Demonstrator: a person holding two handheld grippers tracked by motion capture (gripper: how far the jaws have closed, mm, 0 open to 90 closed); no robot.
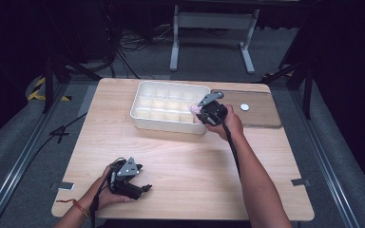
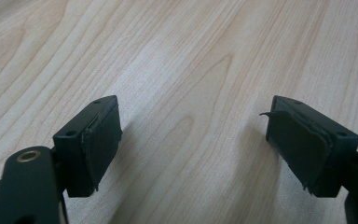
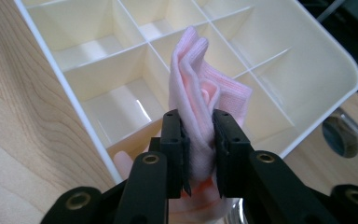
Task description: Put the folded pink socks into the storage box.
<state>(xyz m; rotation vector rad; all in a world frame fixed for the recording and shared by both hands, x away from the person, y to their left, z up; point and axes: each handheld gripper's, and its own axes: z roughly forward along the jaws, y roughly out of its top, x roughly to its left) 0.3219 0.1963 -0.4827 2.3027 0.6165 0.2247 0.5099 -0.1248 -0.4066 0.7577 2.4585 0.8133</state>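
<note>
A folded pink cloth (image 3: 199,88) is pinched between the black jaws of my right gripper (image 3: 199,149), which is shut on it. The cloth hangs over a near-corner compartment of the white divided tray (image 3: 307,46). From above, the right gripper (image 1: 200,113) sits at the tray's (image 1: 142,116) right front corner with the pink cloth (image 1: 193,109) just showing. My left gripper (image 1: 145,188) rests low near the table's front left, held in a hand. Its jaws stand wide apart over bare wood (image 2: 191,130), with nothing between its pads (image 2: 98,144).
A small white round disc (image 1: 244,107) lies on the table right of the tray. A darker panel (image 1: 261,114) covers the table's back right part. Beyond the table stand a white frame's legs (image 1: 211,28) and cables on the floor.
</note>
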